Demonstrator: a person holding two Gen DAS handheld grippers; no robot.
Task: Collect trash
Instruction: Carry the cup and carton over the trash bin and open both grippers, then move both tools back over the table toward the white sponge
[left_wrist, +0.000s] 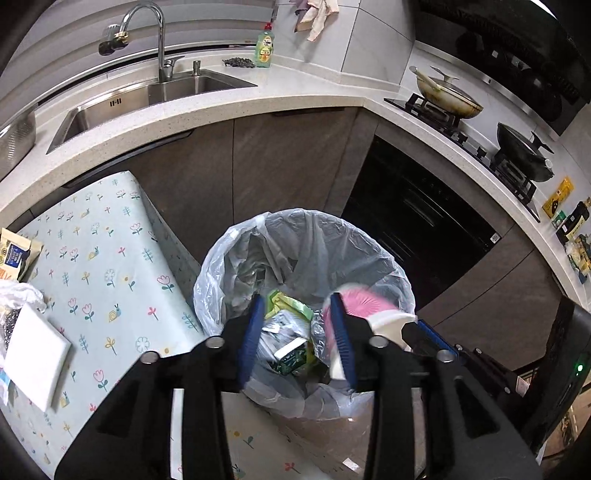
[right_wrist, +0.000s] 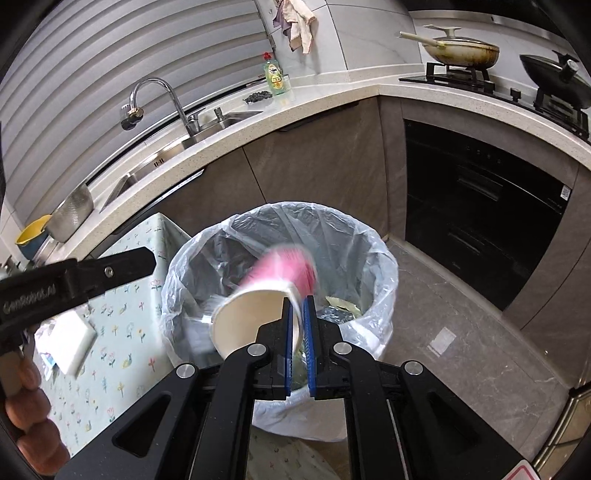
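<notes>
A bin lined with a clear plastic bag (left_wrist: 236, 251) (right_wrist: 373, 236) stands on the floor beside the table; wrappers and foil packets (left_wrist: 291, 332) lie inside. My left gripper (left_wrist: 299, 314) is open and empty above the bin's mouth. My right gripper (right_wrist: 298, 306) is shut on the rim of a pink and white paper cup (right_wrist: 258, 295), tilted and blurred over the bin. The cup also shows in the left wrist view (left_wrist: 364, 302), with the right gripper's blue pad (left_wrist: 432, 334) beside it.
A table with a flowered cloth (left_wrist: 110, 266) (right_wrist: 122, 339) stands left of the bin, bearing a white sponge block (left_wrist: 35, 362), a plastic bag and a snack packet (left_wrist: 14, 254). Behind are the counter with sink (left_wrist: 147, 99), cabinets, oven (right_wrist: 480, 214) and stove with pans.
</notes>
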